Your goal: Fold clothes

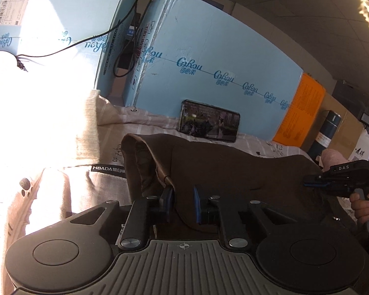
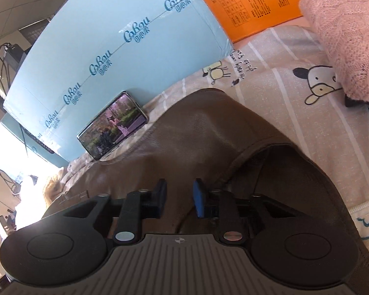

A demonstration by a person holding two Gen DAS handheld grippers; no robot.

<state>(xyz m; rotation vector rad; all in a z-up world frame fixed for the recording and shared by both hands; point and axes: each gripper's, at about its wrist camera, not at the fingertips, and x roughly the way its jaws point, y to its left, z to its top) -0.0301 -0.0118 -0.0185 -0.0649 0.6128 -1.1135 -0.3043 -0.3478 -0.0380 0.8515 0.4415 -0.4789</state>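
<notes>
Your left hand-held gripper [image 1: 183, 202] is clenched on a raised fold of the brown garment [image 1: 233, 169], and your right hand-held gripper [image 2: 178, 198] is clenched on the same garment nearer its collar opening. The garment lies spread on the cartoon-print sheet [image 2: 283, 73]. Behind it a phone [image 1: 209, 121] leans against a light-blue box [image 1: 209, 49], beside an orange box [image 1: 300, 110].

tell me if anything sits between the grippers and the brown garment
Nothing visible does. The left gripper and the right gripper are both right at the brown garment, with its cloth between their fingers. The phone leans on the blue box beyond the garment, clear of both grippers.
</notes>
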